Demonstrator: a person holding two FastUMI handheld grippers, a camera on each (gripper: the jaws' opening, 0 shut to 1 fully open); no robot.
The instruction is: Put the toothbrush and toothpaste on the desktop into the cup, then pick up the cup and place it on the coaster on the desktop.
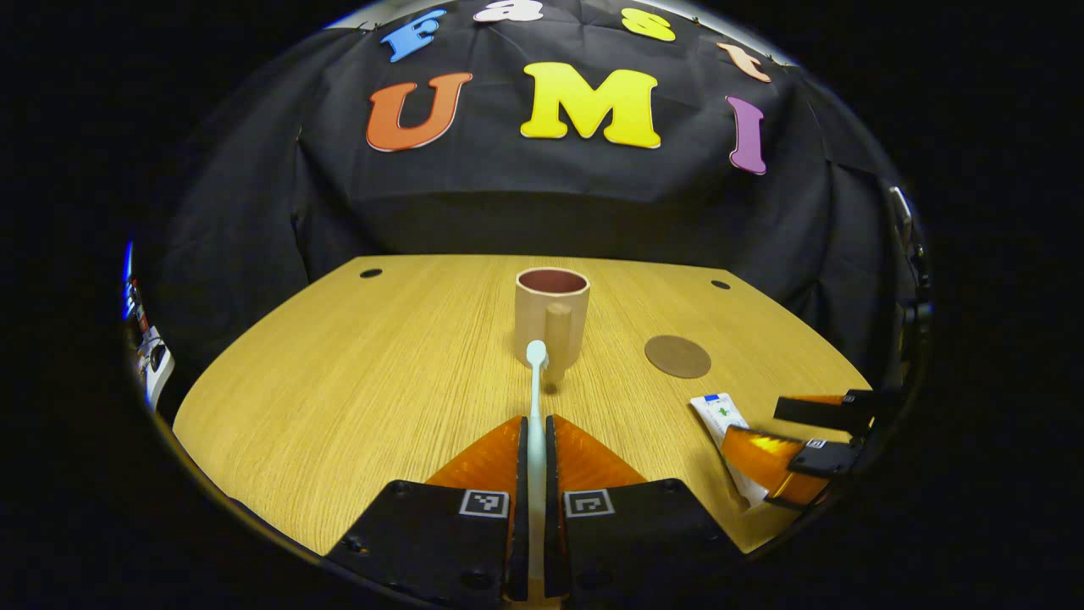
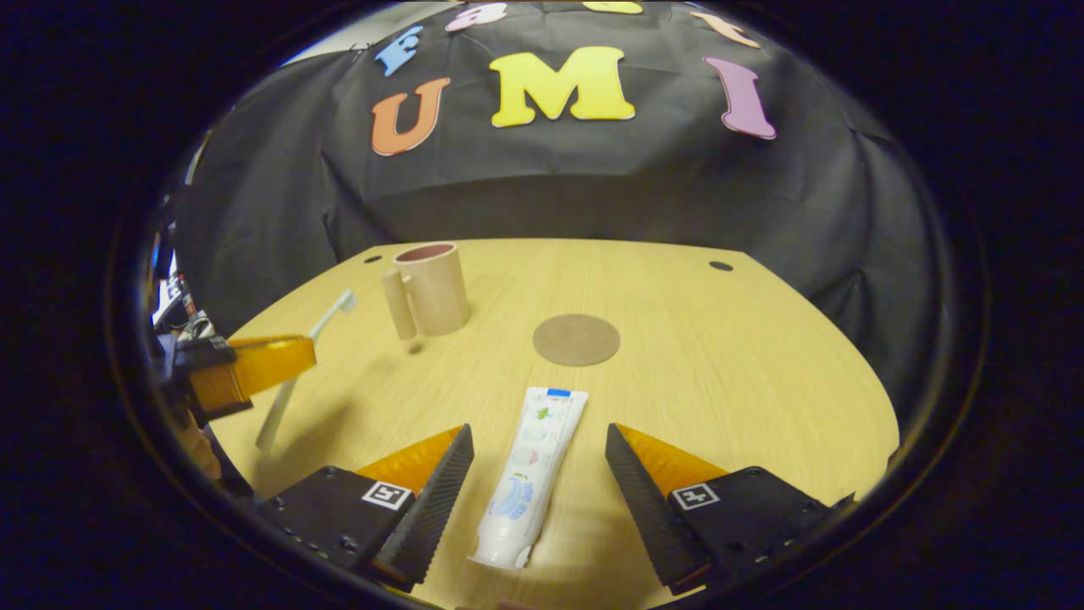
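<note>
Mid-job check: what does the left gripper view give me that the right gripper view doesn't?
Left gripper view: the left gripper shut on the toothbrush, head toward the cup.

Right gripper view: the right gripper open either side of the toothpaste, which lies flat on the table.

Both: cup empty, coaster bare, toothpaste not yet lifted.

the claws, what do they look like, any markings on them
Both claws match. The left claw has two wedge-shaped fingers on black blocks, each block carrying a small square black-and-white tag and visible screws. On the right claw the fingers have ribbed, toothed inner faces, again with one square tag per block. No cables or sleeves visible.
</note>
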